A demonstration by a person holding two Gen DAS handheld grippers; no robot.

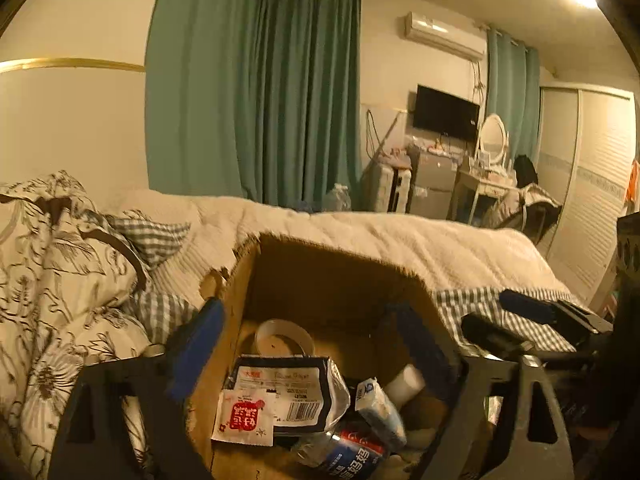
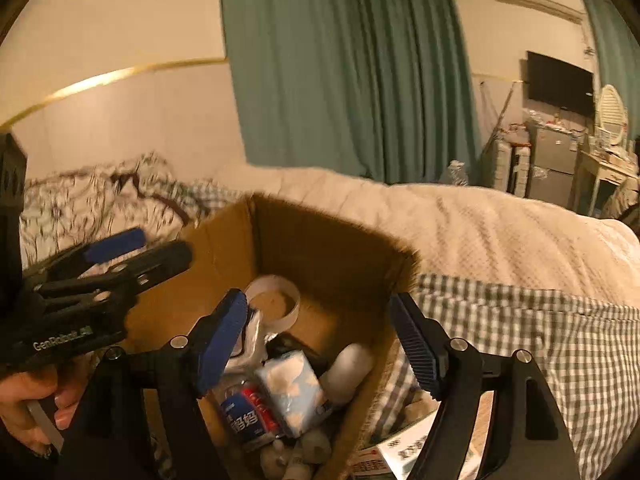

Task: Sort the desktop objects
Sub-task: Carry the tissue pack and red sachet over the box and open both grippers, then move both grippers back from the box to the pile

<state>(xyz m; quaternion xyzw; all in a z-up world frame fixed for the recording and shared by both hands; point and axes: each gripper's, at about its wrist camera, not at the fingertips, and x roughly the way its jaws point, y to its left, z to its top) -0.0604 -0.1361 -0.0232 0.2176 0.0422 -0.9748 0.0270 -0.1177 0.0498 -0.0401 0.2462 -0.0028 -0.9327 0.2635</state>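
Inside cardboard box [image 2: 224, 236], half-buried bottle [image 2: 250, 412], label perhaps partly hidden.

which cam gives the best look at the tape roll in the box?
Right wrist. The tape roll sits unobstructed against the cardboard box's far wall, its ring and hollow centre clear. Left wrist shows the same tape roll with its near edge hidden behind a silver pouch.

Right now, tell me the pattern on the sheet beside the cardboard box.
Grey-and-white gingham check sheet; clearest in the right wrist view.
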